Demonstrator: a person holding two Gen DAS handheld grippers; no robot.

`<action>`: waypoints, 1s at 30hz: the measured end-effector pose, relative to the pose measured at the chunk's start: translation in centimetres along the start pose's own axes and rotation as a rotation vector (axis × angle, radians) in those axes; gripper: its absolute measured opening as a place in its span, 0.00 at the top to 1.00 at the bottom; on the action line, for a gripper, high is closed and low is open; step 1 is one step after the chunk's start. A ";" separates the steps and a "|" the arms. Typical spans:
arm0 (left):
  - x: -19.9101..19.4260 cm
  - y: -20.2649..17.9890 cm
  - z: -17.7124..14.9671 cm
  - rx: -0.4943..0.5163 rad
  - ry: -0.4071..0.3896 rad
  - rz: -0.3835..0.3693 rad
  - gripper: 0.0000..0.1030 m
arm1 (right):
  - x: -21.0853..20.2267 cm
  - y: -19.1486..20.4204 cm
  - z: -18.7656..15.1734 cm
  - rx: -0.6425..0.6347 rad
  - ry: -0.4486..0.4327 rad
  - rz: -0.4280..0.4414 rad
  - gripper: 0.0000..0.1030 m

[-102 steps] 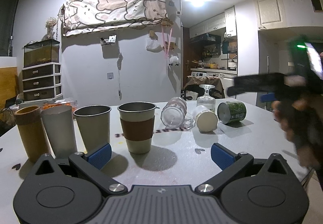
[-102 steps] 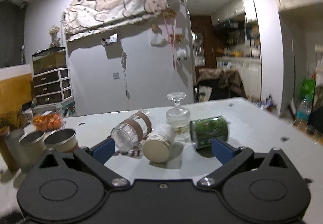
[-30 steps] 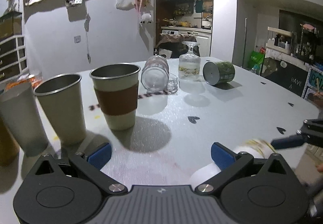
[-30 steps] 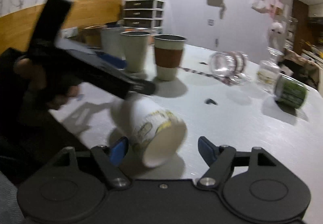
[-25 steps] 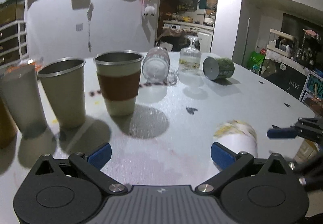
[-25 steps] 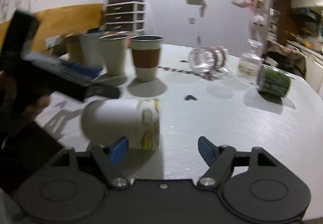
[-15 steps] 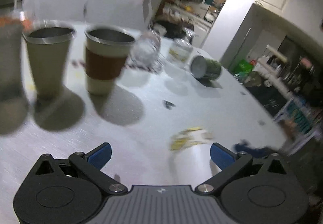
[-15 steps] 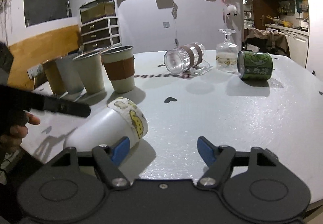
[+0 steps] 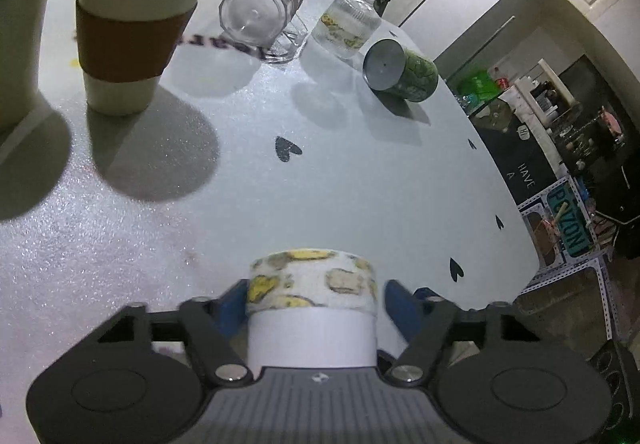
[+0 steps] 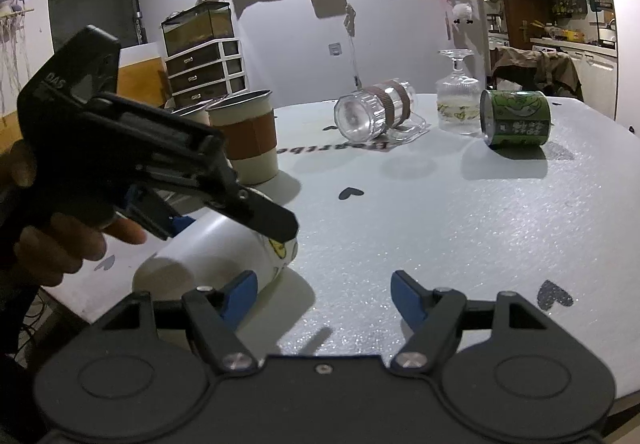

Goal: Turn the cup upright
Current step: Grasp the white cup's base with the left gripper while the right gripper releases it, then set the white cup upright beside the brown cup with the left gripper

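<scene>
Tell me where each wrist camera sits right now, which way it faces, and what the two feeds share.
Left wrist: rides the left gripper, tilted down over the table; its fingers flank the white cup.
Right wrist: rides the right gripper, low near the table edge, facing the far wall; its open fingers show, plus the left gripper and the person's hand.
Shared: white cup, sleeved cup, glass mug, green can.

Left tongs (image 10: 224, 236) straddle the tipped white cup (image 10: 212, 256).
</scene>
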State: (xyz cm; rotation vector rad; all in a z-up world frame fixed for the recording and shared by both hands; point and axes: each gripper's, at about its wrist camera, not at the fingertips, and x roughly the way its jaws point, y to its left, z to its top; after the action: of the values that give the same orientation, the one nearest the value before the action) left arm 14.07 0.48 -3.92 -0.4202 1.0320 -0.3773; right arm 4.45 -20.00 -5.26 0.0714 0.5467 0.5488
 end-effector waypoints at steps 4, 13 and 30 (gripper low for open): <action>-1.9 0.0 -0.6 0.024 -0.052 -0.010 0.37 | -0.5 -0.4 0.0 0.012 -0.018 -0.006 0.29; -10.6 0.4 -3.7 0.166 -0.296 0.112 0.37 | -1.6 -0.1 0.4 0.008 -0.069 -0.013 0.29; -20.9 12.2 -3.0 -0.018 -0.630 0.688 0.37 | -0.8 1.0 1.0 0.018 -0.080 0.015 0.28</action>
State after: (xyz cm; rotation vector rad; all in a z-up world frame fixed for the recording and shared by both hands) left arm 2.99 20.74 4.06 -0.1565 0.5075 0.3690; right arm 3.90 -19.47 -3.84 0.1137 0.4734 0.5533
